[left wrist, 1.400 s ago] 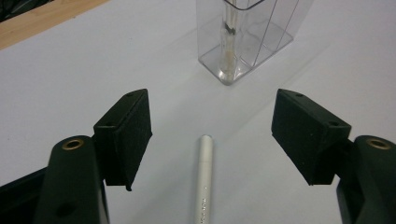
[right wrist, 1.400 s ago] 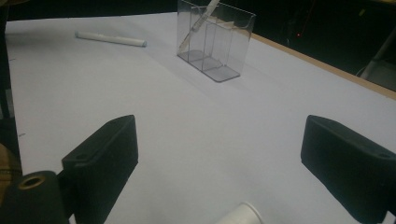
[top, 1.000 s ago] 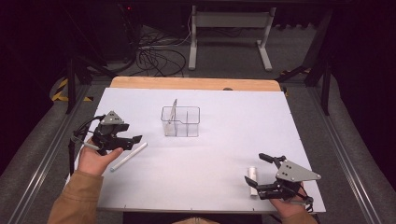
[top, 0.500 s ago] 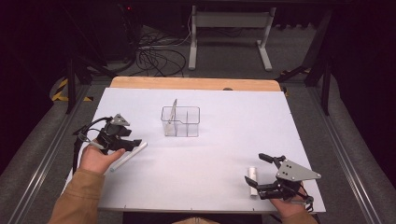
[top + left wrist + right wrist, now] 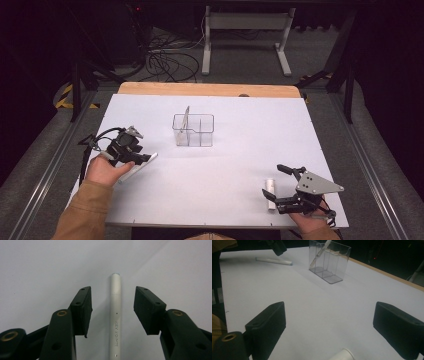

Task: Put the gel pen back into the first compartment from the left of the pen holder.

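Left gripper (image 5: pixel 142 159): sat at the counter's left side, over a white pen; its fingers (image 5: pixel 82 310) had just been closing and stood partly open, one on each side of the pen, neither pad touching it.
Pen (image 5: pixel 115 315): lay flat on the counter between the left fingers, with a gap at both sides; printed lettering ran along its barrel; in the high view (image 5: pixel 141 165) its far end stuck out past the gripper toward the counter's middle.
Right gripper (image 5: pixel 279 186): rested near the counter's front right corner; its fingers (image 5: pixel 268 322) stood wide apart and held nothing.
Tube (image 5: pixel 270 192): a short white cylinder that lay on the counter just beside the right gripper; its rim (image 5: pixel 343 354) showed low between the right fingers, untouched.
Box (image 5: pixel 193 130): a clear divided holder that stood upright near the counter's middle, well apart from both grippers; a thin stick (image 5: pixel 185 120) leaned in its left compartment.
Counter (image 5: pixel 240 115): white top with a wooden strip along the far edge.
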{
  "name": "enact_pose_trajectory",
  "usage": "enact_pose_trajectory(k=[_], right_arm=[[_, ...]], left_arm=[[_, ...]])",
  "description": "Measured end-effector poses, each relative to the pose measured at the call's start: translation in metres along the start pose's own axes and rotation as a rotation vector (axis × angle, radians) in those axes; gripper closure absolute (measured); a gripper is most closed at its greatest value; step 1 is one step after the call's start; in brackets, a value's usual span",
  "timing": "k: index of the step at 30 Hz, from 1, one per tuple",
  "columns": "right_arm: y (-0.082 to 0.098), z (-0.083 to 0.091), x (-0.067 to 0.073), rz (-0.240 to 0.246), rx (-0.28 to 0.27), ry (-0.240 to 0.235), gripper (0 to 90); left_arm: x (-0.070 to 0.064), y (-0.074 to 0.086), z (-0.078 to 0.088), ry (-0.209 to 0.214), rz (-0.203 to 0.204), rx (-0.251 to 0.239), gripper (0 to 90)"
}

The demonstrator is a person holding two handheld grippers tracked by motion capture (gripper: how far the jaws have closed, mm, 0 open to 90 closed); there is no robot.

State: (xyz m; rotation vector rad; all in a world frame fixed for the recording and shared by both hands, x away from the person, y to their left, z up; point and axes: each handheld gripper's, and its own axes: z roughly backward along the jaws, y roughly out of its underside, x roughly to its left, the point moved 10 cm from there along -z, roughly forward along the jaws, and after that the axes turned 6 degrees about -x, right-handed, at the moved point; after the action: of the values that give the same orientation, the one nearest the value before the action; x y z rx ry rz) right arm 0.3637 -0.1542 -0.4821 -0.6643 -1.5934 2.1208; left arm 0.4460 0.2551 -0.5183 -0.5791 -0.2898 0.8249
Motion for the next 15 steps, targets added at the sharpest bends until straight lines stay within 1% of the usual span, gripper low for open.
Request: enact_pose_trajectory(k=[6, 10, 15], right_arm=[[0.001, 0.001, -0.001, 0.005, 0.005, 0.001, 11.6], [0.0, 0.0, 0.0, 0.004, 0.003, -0.001, 11.6], [0.0, 0.001, 0.0, 0.005, -0.001, 0.0, 11.6]], left_arm=[[-0.001, 0.006, -0.002, 0.006, -0.002, 0.046, 56.1], [-0.002, 0.009, -0.004, 0.007, -0.009, 0.066, 57.3], [-0.002, 0.015, -0.006, 0.015, 0.004, 0.086, 59.8]])
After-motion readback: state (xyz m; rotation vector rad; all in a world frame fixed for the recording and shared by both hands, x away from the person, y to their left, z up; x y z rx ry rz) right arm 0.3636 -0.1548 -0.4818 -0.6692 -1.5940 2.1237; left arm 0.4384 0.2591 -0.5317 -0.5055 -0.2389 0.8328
